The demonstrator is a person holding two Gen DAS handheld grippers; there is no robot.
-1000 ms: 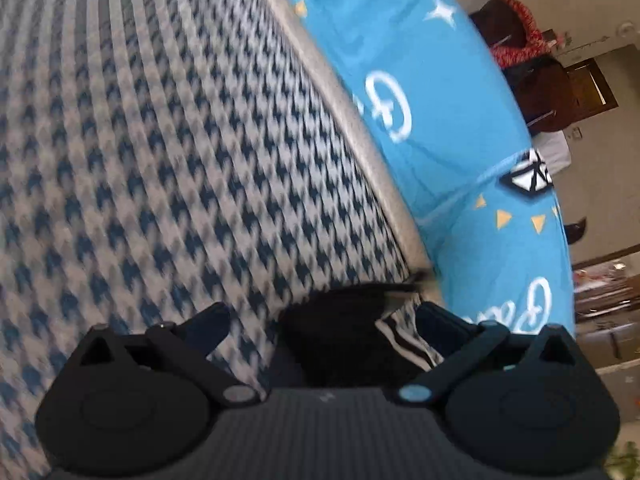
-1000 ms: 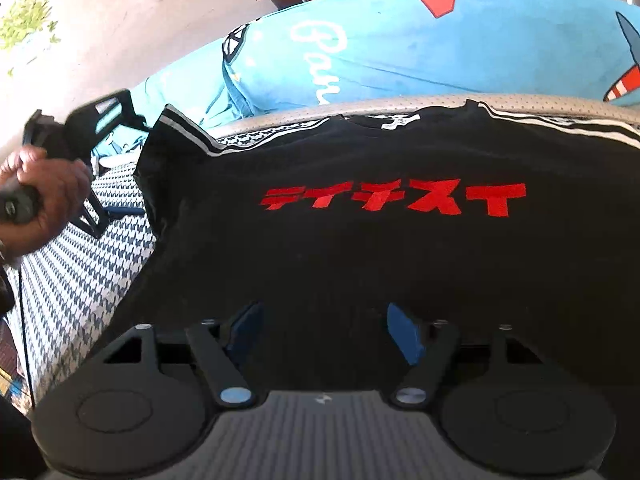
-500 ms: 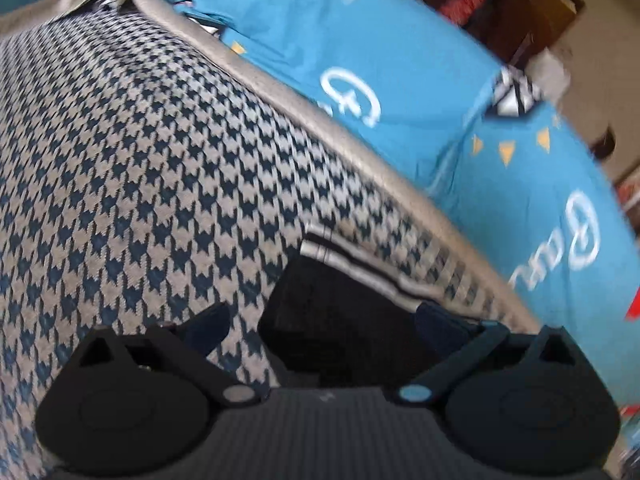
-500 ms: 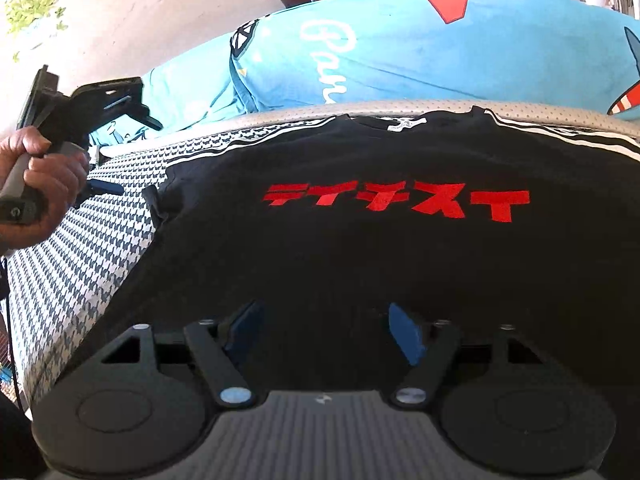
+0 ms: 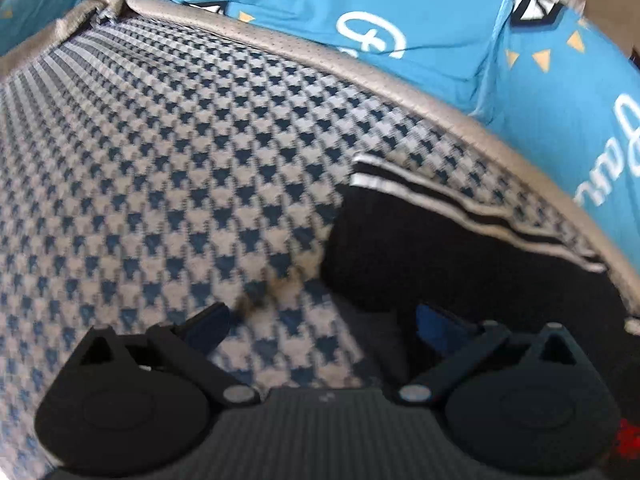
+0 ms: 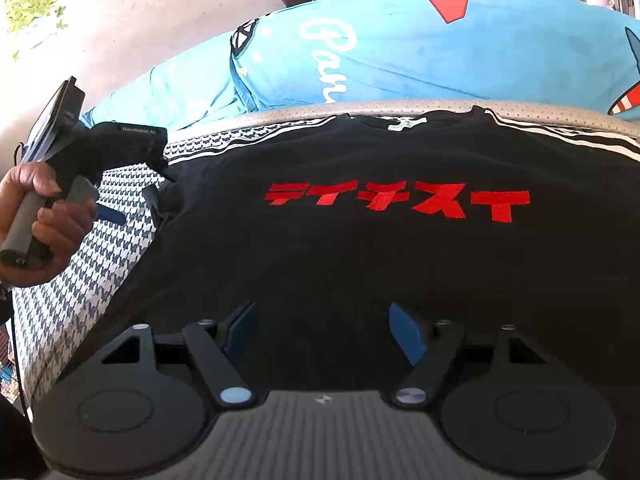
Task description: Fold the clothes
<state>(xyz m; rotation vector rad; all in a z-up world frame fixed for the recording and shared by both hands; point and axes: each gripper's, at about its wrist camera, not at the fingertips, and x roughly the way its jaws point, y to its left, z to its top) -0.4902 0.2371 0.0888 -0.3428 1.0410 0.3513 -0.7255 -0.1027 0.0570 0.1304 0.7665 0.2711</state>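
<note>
Since the earlier frames the left tongs (image 5: 320,322) have let go of the sleeve (image 5: 432,248), which now lies flat instead of bunched between the fingers. The left tongs are spread apart and released above the sleeve's cuff end, one finger over the houndstooth bed cover (image 5: 168,168), the other over black cloth. The black T-shirt (image 6: 380,248) with red lettering lies spread face up on the bed, collar toward the far edge by the blue pillows (image 6: 400,52). The right tongs (image 6: 322,330) hover released over the shirt's lower body, gripping nothing.
</note>
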